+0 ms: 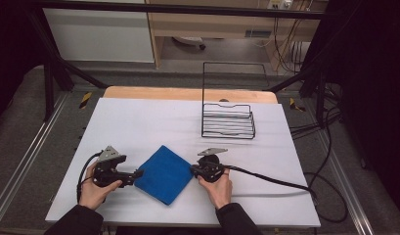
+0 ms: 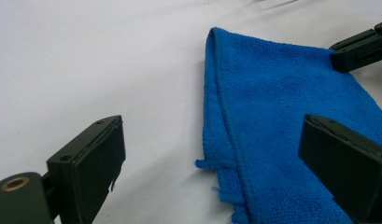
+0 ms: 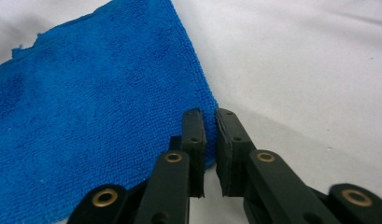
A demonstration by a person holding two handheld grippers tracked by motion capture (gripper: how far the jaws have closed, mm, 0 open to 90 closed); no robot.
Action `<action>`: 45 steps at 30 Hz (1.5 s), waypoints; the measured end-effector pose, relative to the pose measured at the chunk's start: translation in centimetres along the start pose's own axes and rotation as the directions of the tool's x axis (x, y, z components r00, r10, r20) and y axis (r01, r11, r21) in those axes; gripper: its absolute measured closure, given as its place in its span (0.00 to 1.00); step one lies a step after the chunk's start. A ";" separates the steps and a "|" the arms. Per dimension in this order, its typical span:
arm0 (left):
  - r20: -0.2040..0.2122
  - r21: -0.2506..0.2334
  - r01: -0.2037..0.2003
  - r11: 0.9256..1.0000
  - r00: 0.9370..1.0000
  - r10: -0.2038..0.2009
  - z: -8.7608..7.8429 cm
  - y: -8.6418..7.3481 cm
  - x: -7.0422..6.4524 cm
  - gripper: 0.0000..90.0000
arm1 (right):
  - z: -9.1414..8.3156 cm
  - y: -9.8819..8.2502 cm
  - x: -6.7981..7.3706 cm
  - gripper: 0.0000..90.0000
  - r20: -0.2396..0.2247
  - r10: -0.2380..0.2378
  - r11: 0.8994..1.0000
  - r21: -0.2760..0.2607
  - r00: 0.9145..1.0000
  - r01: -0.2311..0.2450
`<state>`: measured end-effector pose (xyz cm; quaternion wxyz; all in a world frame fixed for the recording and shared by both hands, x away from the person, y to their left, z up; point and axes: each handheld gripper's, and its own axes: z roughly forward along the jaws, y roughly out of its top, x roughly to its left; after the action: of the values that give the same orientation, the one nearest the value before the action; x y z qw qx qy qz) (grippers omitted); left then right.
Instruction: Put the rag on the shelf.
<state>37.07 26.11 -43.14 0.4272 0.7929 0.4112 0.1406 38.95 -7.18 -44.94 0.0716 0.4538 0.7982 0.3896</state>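
Microfibre, by the look of the nap, makes up the blue cloth (image 1: 164, 174), which lies folded flat on the white table (image 1: 139, 122) between the two hands, near the person's edge; a black wire rack (image 1: 228, 120) stands well apart, farther back and to the right. Such a cloth is light, soft and limp; it will drape and sag from whatever point is lifted, and its folded layers may slide apart if only the top one is caught. It is not fragile and not slippery, since the pile gives the pads good purchase. The best places to take hold are its corners and folded edges, where both layers can be pinched together. The right gripper (image 3: 208, 122) has its jaws drawn nearly together at the cloth's near corner; the edge seems to sit between the pads, though whether they truly pinch it is hard to tell from the right gripper view. The left gripper (image 2: 212, 154) stands wide open, one pad over bare table, the other over the cloth, straddling the frayed corner (image 2: 216, 172) without pressing on it; closing there would catch the loose edges.
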 end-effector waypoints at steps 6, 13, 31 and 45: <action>0.044 0.011 0.002 1.000 0.999 -0.003 0.3 0.2 -0.6 0.14 | -1.2 0.5 -0.2 0.94 -0.004 -0.029 1.000 0.009 1.000 0.029; 0.088 0.107 -0.008 0.994 0.996 -0.001 1.7 0.3 -1.9 0.49 | -1.6 0.3 -0.7 0.94 0.007 -0.030 0.999 0.015 1.000 0.030; 0.134 0.221 0.026 0.975 0.989 -0.056 3.5 0.4 -4.9 0.90 | -3.7 0.2 -2.8 0.94 0.017 -0.033 0.999 0.029 0.999 0.032; 0.119 0.168 -0.010 0.986 0.993 -0.011 5.4 0.8 -9.5 0.87 | -3.0 1.8 -5.9 0.92 0.085 -0.192 0.981 0.009 0.978 0.192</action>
<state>34.67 15.46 -44.56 0.3827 0.8330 0.3954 0.0575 42.16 -12.97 -43.09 0.1430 0.3912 0.8344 0.3610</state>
